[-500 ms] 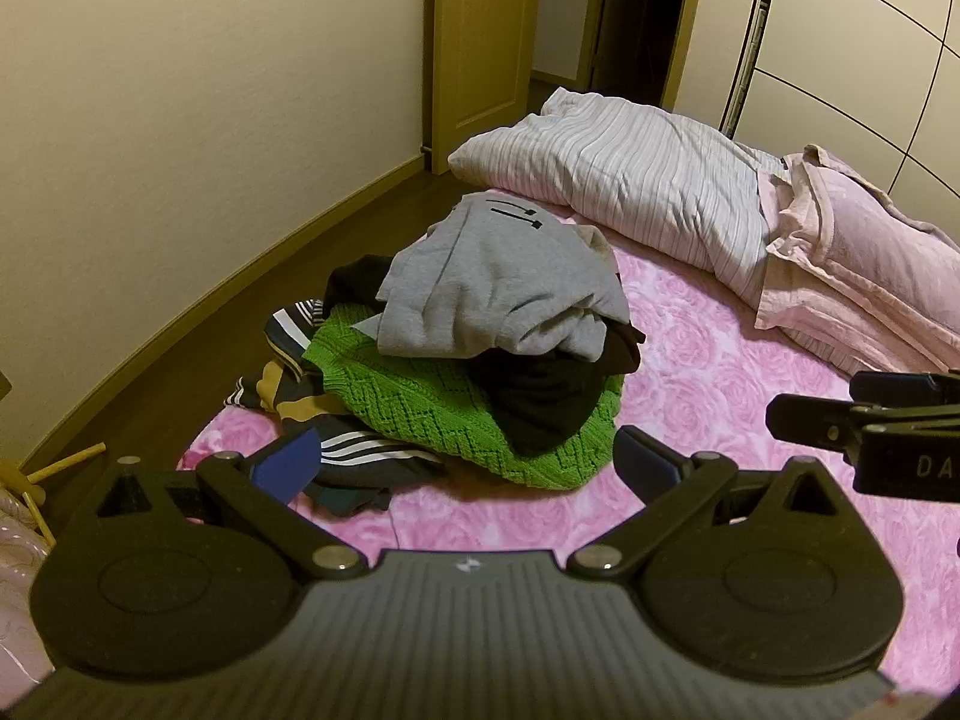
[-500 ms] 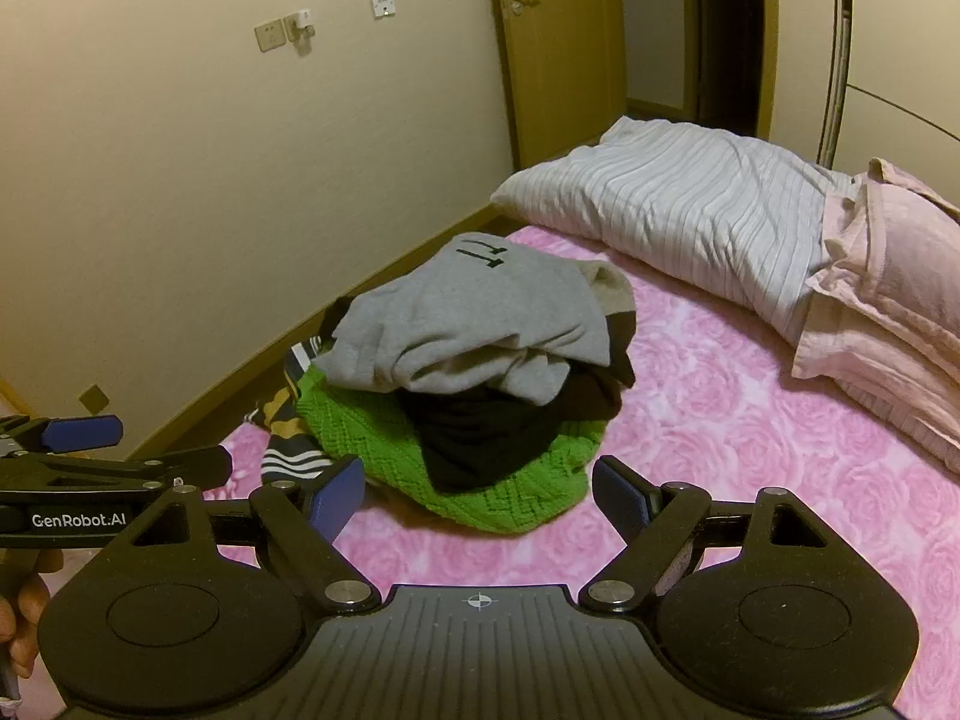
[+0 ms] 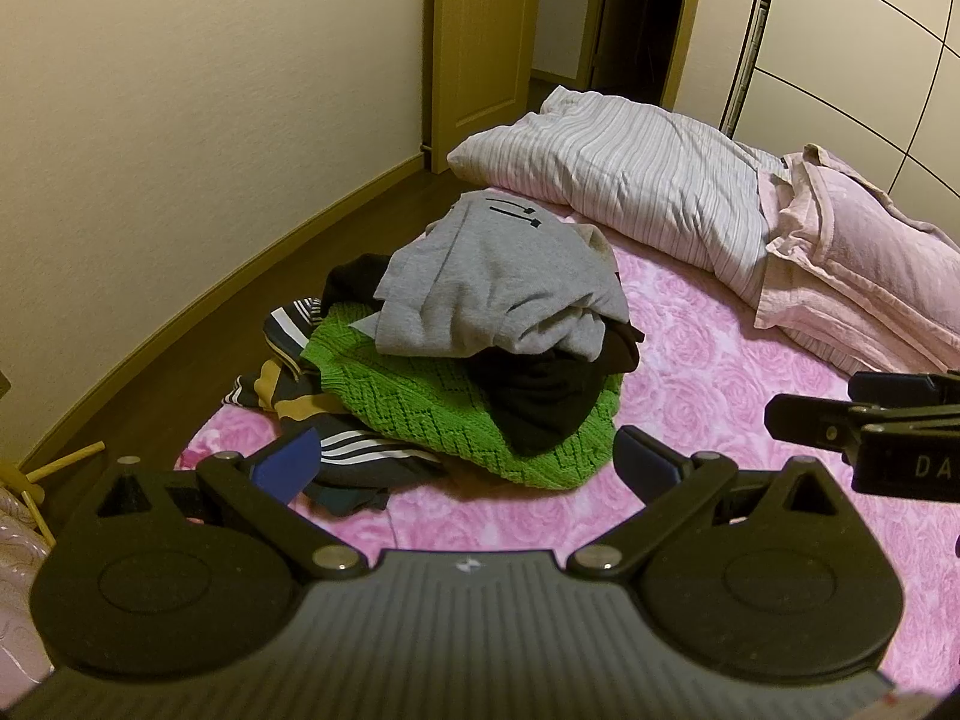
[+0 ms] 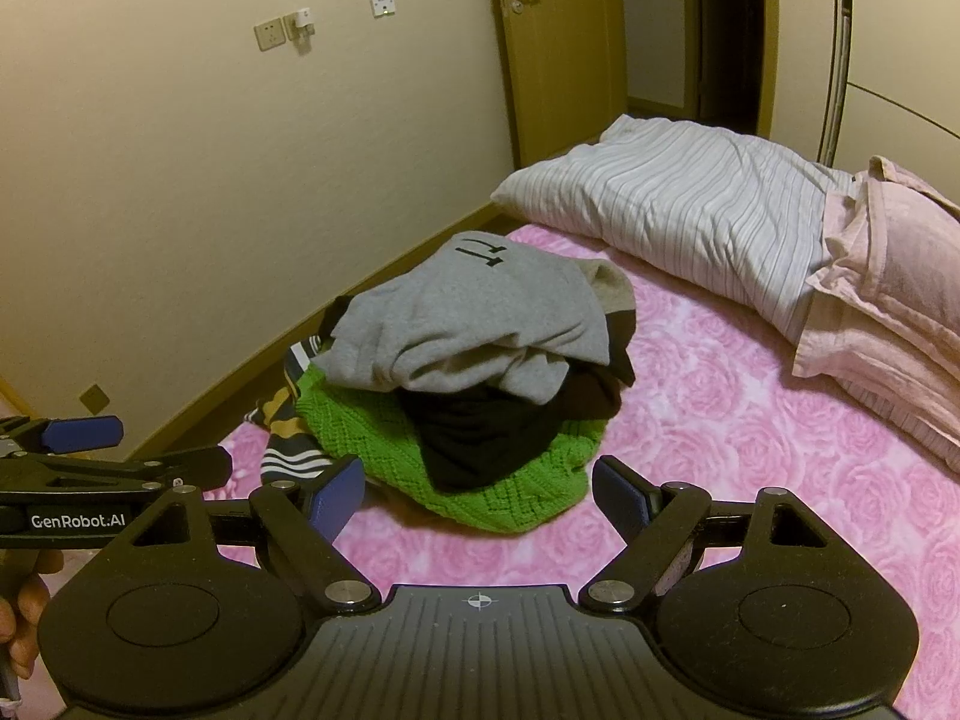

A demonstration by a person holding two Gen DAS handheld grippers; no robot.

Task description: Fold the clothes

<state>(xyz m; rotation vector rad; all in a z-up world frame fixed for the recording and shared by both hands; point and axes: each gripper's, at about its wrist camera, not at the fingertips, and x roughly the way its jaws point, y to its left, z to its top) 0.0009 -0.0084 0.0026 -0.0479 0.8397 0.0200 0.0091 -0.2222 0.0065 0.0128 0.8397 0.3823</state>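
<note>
Clothes pile [image 3: 480, 360]: heaped on the pink bed [image 3: 720, 396], grey top uppermost, green knit beneath.
Left tongs [image 3: 468, 468]: wide, empty, just short of the pile's near edge.
Right tongs [image 4: 480, 495]: wide, empty, likewise before the pile.

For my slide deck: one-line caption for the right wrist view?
Open right gripper above a pink bedspread, facing a clothes pile topped by a grey sweatshirt.

The bed [image 3: 708, 396], under a pink rose-patterned cover, fills the lower right of the frame. A heap of clothes [image 3: 480, 360] lies mid-frame; a striped pillow [image 3: 630, 180] and pink bedding [image 3: 870, 276] sit upper right.
</note>
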